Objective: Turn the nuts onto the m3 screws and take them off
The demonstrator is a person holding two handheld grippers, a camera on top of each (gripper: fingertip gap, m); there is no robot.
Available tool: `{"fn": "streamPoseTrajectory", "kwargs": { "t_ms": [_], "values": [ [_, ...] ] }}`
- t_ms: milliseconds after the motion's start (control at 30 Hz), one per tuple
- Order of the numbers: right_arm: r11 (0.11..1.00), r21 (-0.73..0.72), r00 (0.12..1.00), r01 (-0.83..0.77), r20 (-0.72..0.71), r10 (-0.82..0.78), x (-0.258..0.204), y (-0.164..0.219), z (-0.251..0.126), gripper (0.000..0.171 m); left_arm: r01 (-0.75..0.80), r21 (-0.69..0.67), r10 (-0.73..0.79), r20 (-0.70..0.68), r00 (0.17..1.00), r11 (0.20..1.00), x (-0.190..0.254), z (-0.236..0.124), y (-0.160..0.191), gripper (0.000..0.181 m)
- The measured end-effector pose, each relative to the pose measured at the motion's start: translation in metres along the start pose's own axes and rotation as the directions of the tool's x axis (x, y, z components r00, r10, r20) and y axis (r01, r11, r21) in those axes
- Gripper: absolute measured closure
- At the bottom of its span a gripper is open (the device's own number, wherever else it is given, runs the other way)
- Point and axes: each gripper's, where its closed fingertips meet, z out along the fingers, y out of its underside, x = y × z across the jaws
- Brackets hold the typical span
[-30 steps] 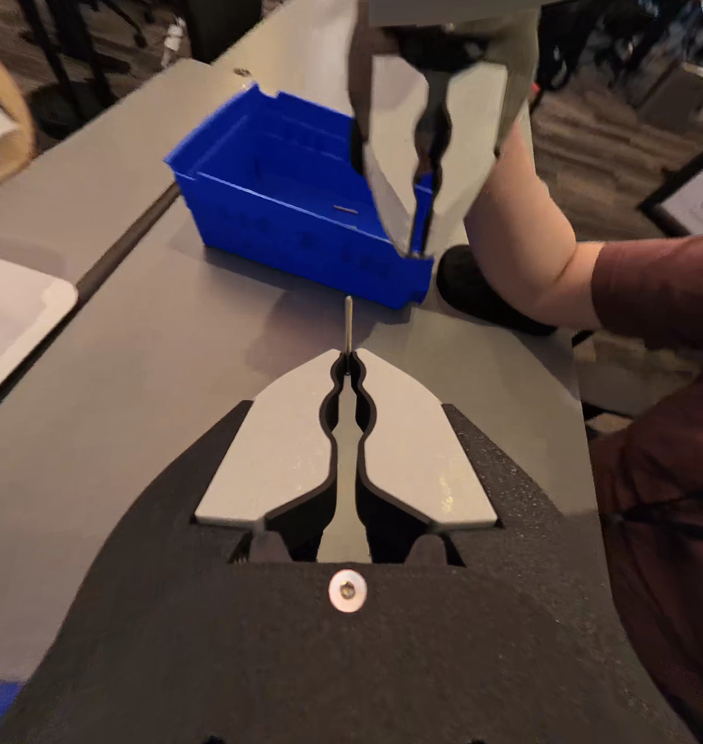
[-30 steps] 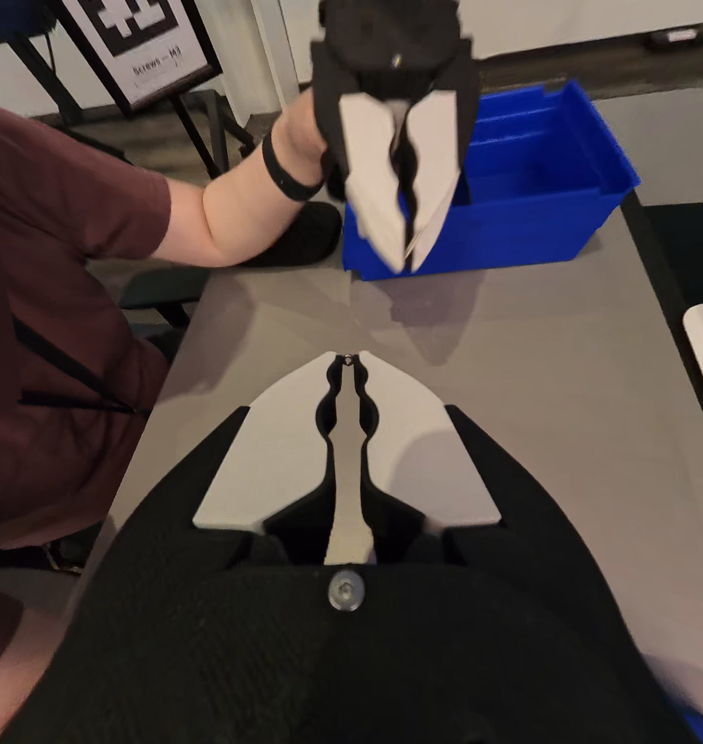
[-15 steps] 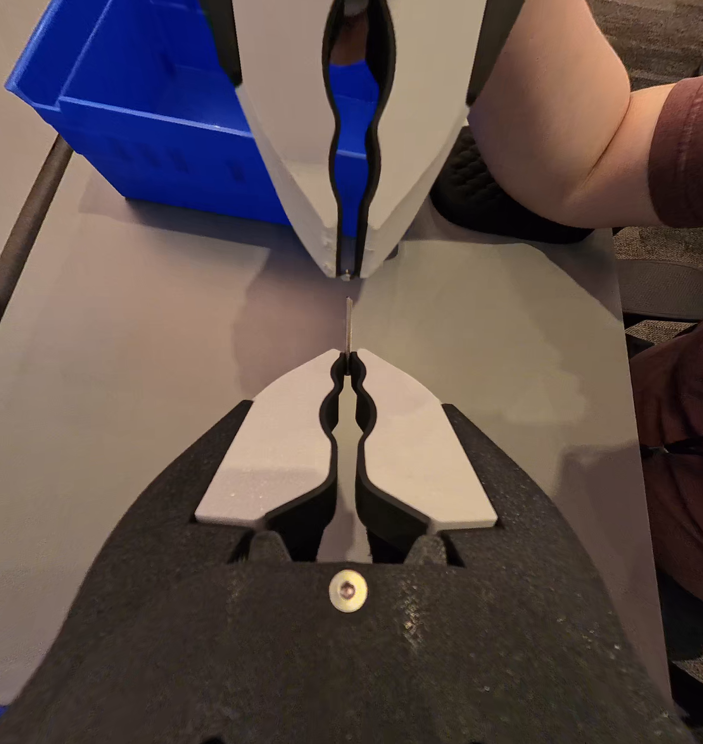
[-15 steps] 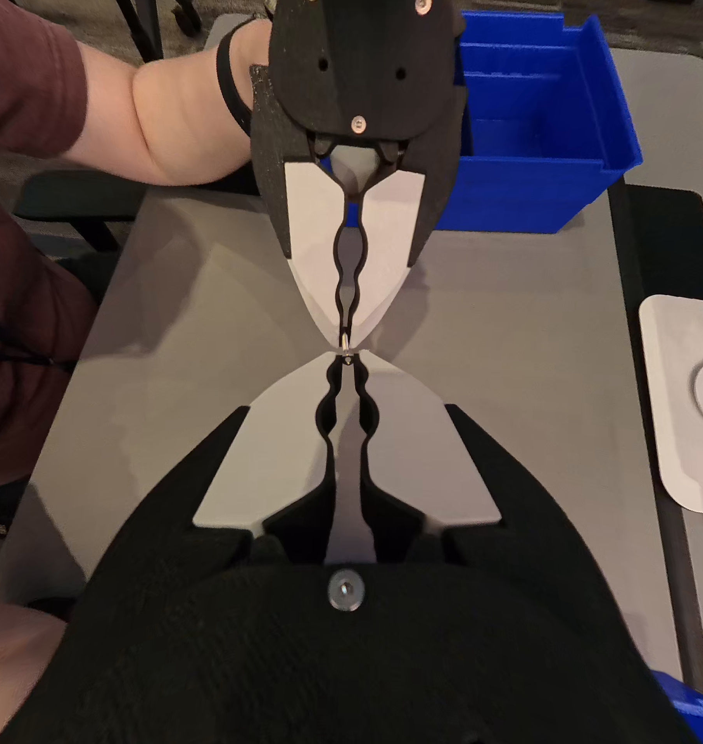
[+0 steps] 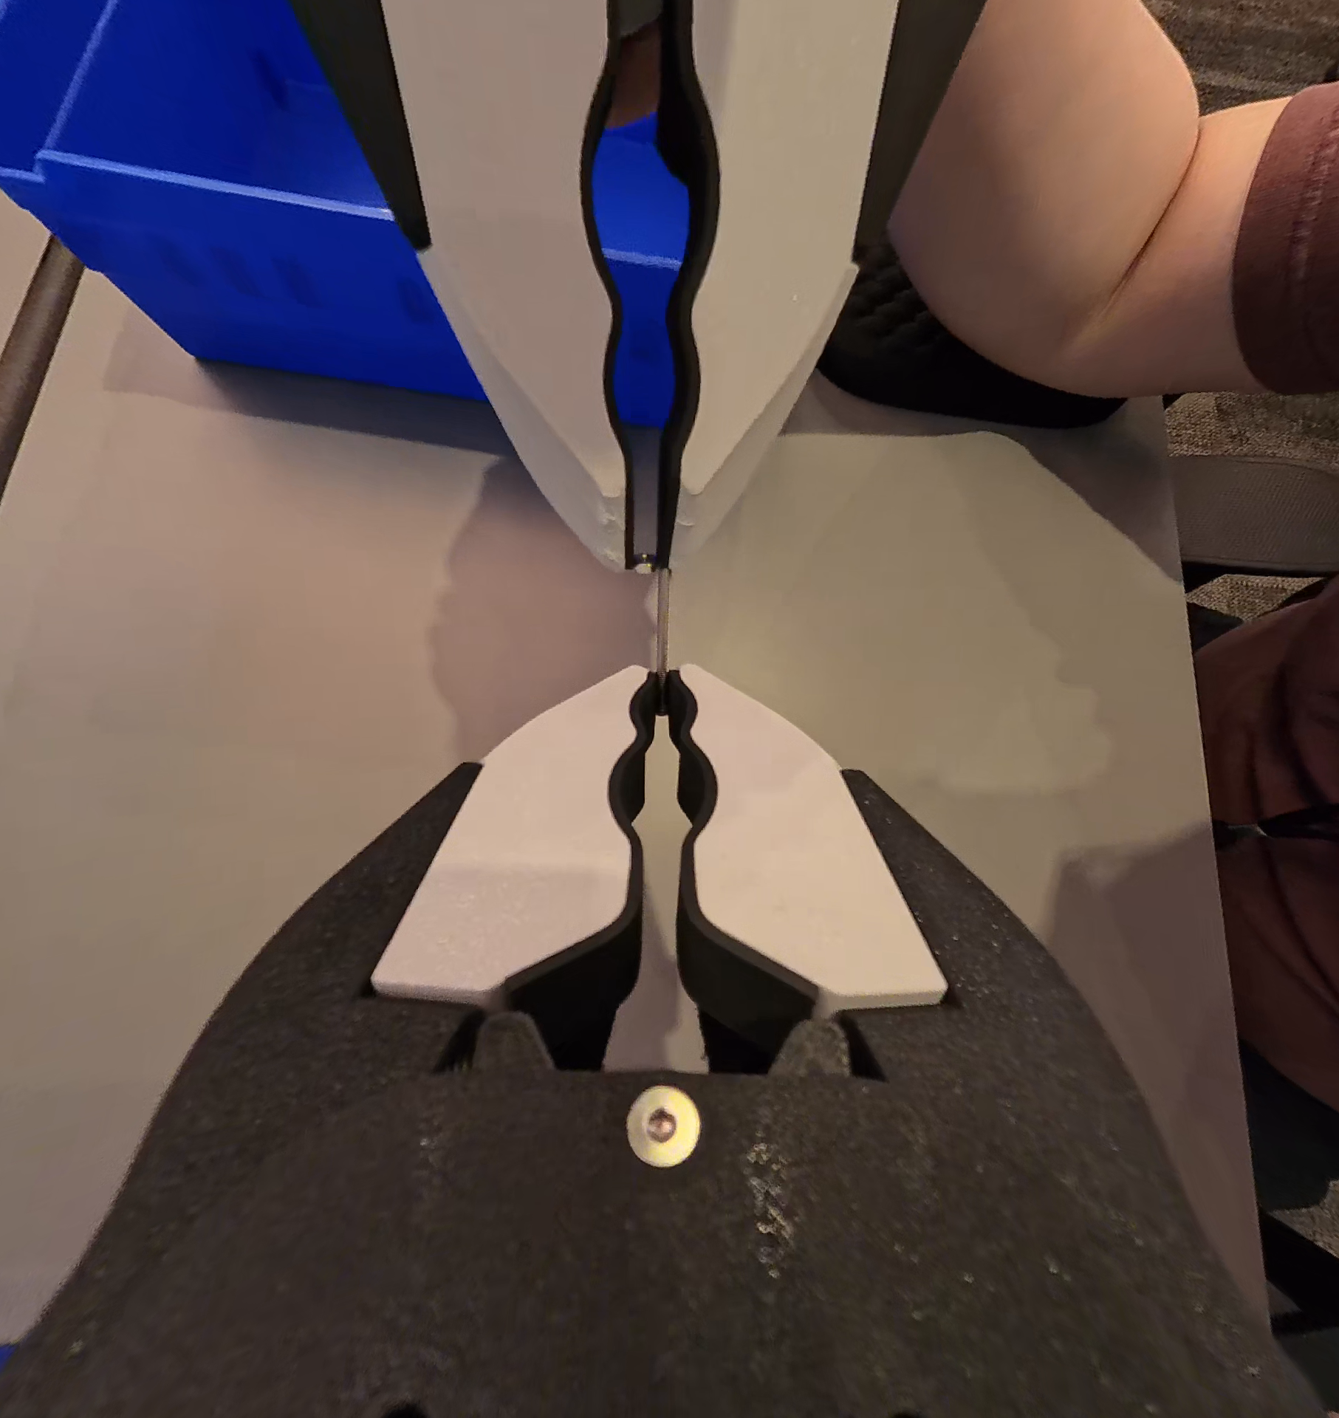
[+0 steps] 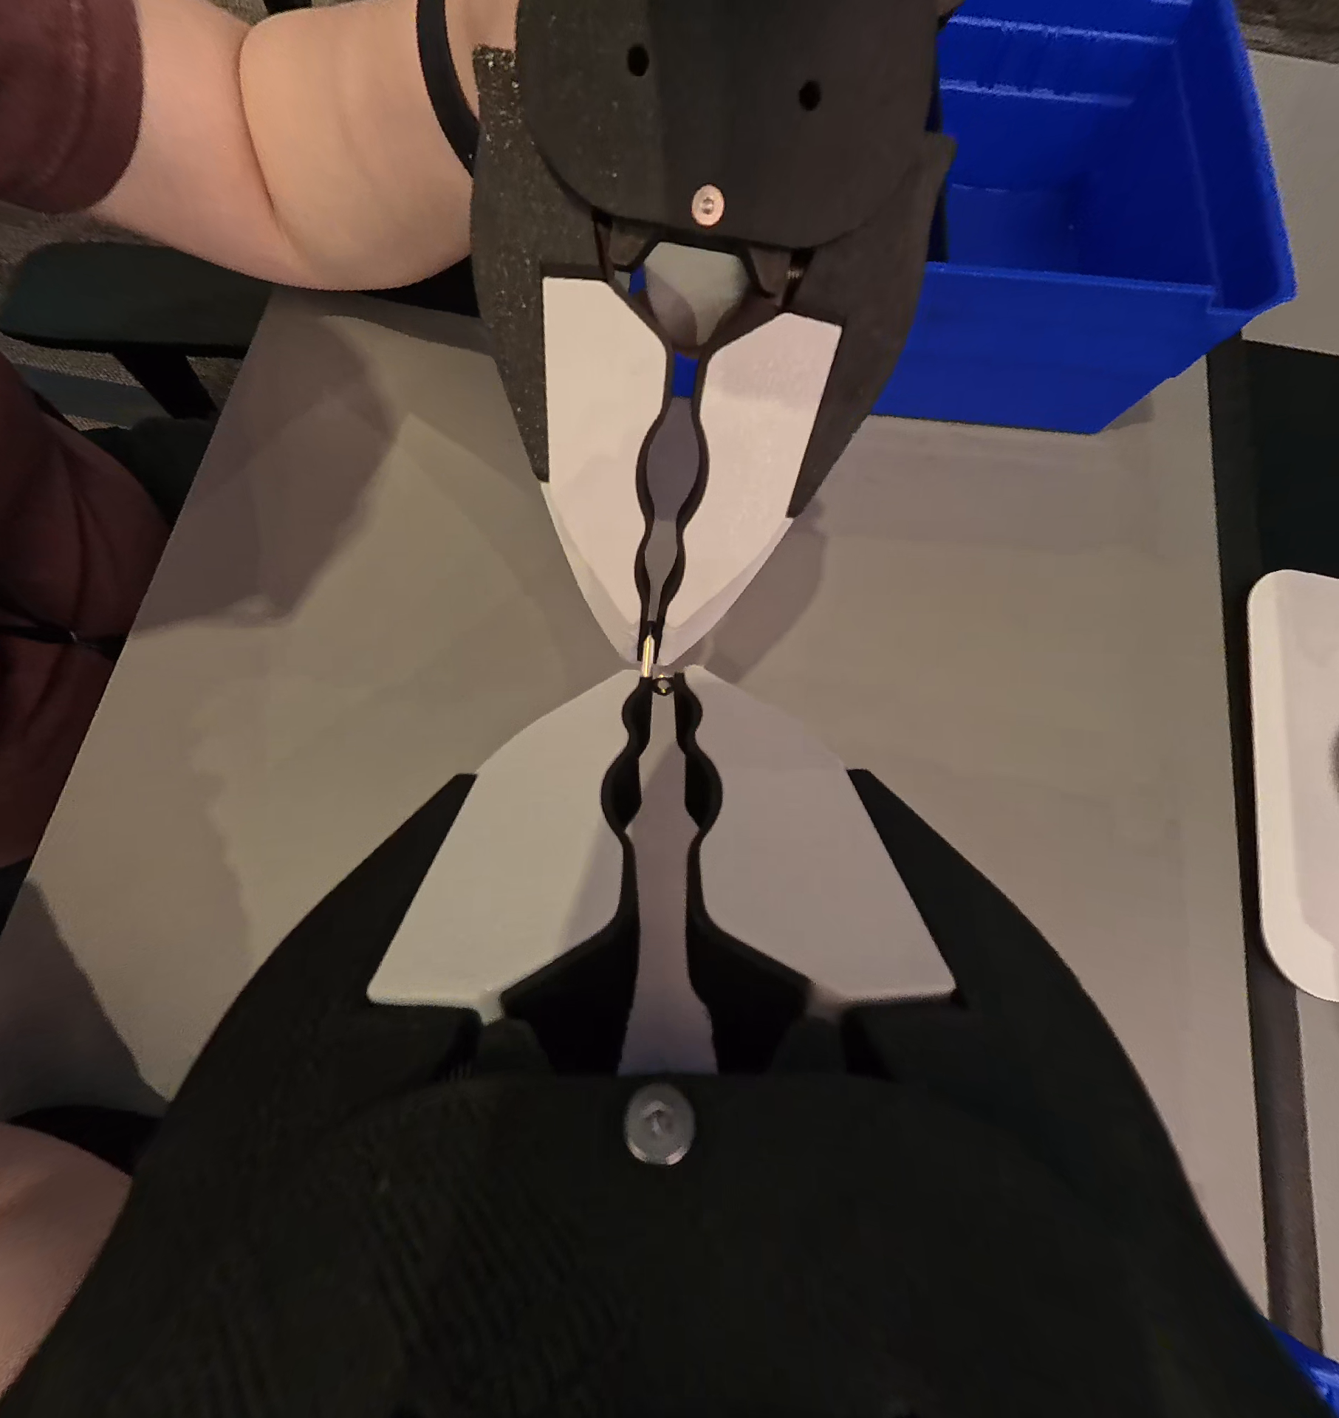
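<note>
My left gripper (image 5: 660, 677) is shut on a thin silver M3 screw (image 5: 661, 629) that sticks out forward from its tips. My right gripper (image 6: 660, 681) is shut on a small nut (image 6: 663, 683) at its very tips. The two grippers face each other tip to tip above the grey table (image 5: 229, 690). In the left wrist view the right gripper (image 5: 651, 564) holds the nut (image 5: 644, 566) at the screw's free end. In the right wrist view the left gripper (image 6: 654, 641) holds the screw (image 6: 648, 652), whose end meets the nut. I cannot tell whether the thread has caught.
A blue plastic bin (image 5: 229, 230) stands on the table behind the grippers; it also shows in the right wrist view (image 6: 1073, 253). A white tray (image 6: 1326, 790) lies at the right edge. The person's bare forearms (image 5: 1073, 230) and dark red sleeves flank the work.
The grippers have come together. A second ago they were apart with the other gripper raised near the bin. Now the nut is at the screw's tip.
</note>
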Motion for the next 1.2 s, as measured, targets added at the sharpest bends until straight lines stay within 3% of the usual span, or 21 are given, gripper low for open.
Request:
{"fn": "streamPoseTrajectory", "kwargs": {
  "t_ms": [833, 1000, 1200],
  "values": [
    [0.998, 0.028, 0.999, 0.049, 0.015, -0.049, -0.004, -0.003, 0.000, 0.165, 0.028, 0.025, -0.027, -0.026, 0.999, 0.999, 0.001, -0.002, -0.003, 0.179],
    [0.992, -0.001, 0.991, -0.128, -0.040, 0.128, 0.011, -0.001, 0.001, 0.165, 0.060, 0.017, -0.061, 0.068, 0.996, 0.998, -0.013, -0.006, -0.002, 0.179],
    [0.920, 0.001, 0.916, -0.392, -0.097, 0.390, 0.026, -0.001, 0.004, 0.165, 0.106, 0.005, -0.105, 0.157, 0.982, 0.994, -0.027, -0.009, 0.001, 0.179]
  ]
}}
